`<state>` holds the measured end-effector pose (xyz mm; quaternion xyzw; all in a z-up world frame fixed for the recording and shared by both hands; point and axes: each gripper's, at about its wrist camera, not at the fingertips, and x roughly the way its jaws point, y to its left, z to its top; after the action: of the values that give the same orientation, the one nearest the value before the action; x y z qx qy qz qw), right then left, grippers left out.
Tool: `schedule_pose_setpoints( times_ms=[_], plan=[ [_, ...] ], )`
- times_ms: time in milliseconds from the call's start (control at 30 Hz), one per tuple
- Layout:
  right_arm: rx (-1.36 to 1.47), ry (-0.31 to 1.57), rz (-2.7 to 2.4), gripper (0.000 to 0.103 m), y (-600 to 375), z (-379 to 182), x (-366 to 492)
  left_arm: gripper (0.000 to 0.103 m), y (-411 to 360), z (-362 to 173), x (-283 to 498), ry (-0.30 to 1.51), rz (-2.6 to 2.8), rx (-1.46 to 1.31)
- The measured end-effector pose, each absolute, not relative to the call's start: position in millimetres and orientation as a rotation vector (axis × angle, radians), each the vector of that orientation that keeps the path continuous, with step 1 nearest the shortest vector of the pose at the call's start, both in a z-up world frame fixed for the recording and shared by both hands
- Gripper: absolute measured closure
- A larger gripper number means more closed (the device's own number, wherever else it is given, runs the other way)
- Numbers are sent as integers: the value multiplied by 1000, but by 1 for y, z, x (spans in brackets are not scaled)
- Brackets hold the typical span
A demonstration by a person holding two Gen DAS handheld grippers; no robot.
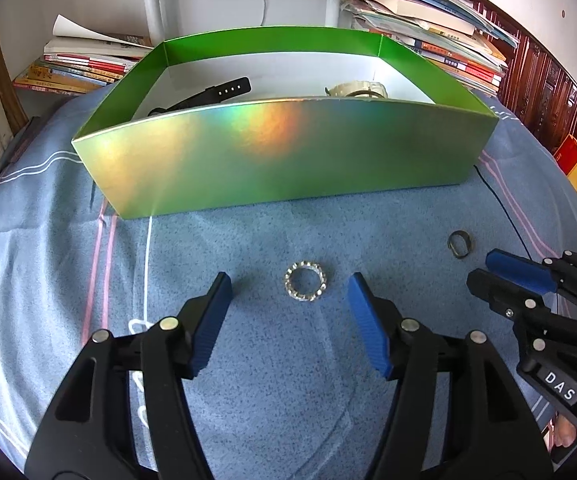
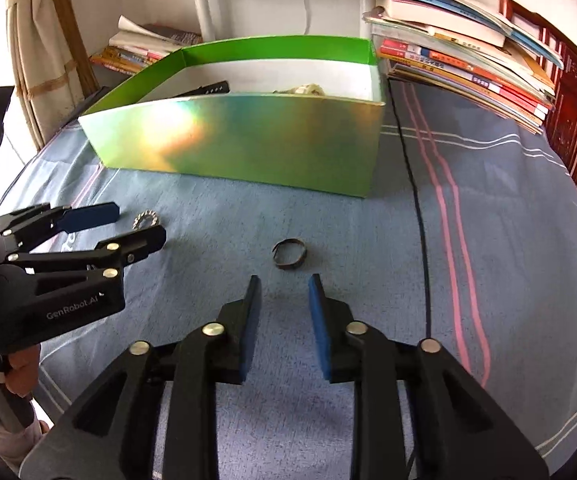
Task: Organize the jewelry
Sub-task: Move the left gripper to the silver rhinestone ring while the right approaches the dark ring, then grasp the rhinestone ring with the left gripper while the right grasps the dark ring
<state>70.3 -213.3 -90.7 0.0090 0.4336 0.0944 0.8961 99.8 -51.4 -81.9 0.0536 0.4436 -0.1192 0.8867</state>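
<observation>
The left gripper [image 1: 290,284] hung low over a blue cloth [image 1: 248,360] w/ pink & white stripes, its blue-padded fingers [image 1: 214,320] spread wide apart. A sparkly rhinestone ring [image 1: 305,287] lay flat on the cloth betw. the two fingertips, clear of both pads. Seen from the right wrist, the same ring [image 2: 147,221] sat partly hidden behind the near finger of the left gripper [image 2: 136,224].

The right gripper [image 2: 284,284] pointed at a dark metal ring [image 2: 289,254], which lay on the cloth [image 2: 328,420] just ahead of its fingertips and a touch left of their centre line. Its fingers [image 2: 319,320] stood apart, narrower than the left pair's, holding nothing. From the left wrist, the dark ring [image 1: 459,243] rested just ahead of the right gripper [image 1: 484,270], not touching it.

Beyond both grippers stood an open green box [image 1: 288,152] w/ an iridescent front wall, its white floor showing. Inside, a black watch strap [image 1: 208,96] lay toward the left, a pale bracelet-like piece [image 1: 358,90] toward the right; exact type of the latter couldn't be made out. From the right wrist the box [image 2: 248,140] sat ahead and left.

A thin black cable [image 2: 416,220] ran across the cloth, right of the right gripper. Stacks of books [image 1: 440,44] were piled behind the box at right, a smaller stack [image 1: 80,64] at left. White desk legs [image 1: 154,4] rose behind.
</observation>
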Motion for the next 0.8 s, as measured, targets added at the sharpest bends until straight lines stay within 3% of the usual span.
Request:
schedule_pose_setpoints(
  times_ms=[400, 467, 567, 633, 800],
  plan=[
    [7, 872, 190, 65, -206, -94, 92, 37, -58, -84, 101, 907, -228, 129],
    [-16, 867, 208, 78, -200, -94, 91, 38, -58, -84, 100, 901, -232, 132],
    [-22, 870, 233, 82, -195, -94, 89, 45, -59, -84, 98, 897, -243, 134],
    [-21, 872, 237, 82, -195, -94, 87, 59, -61, -83, 95, 891, -253, 138],
    [-2, 877, 244, 82, -199, -94, 82, 82, -63, -81, 92, 890, -268, 139]
  ],
)
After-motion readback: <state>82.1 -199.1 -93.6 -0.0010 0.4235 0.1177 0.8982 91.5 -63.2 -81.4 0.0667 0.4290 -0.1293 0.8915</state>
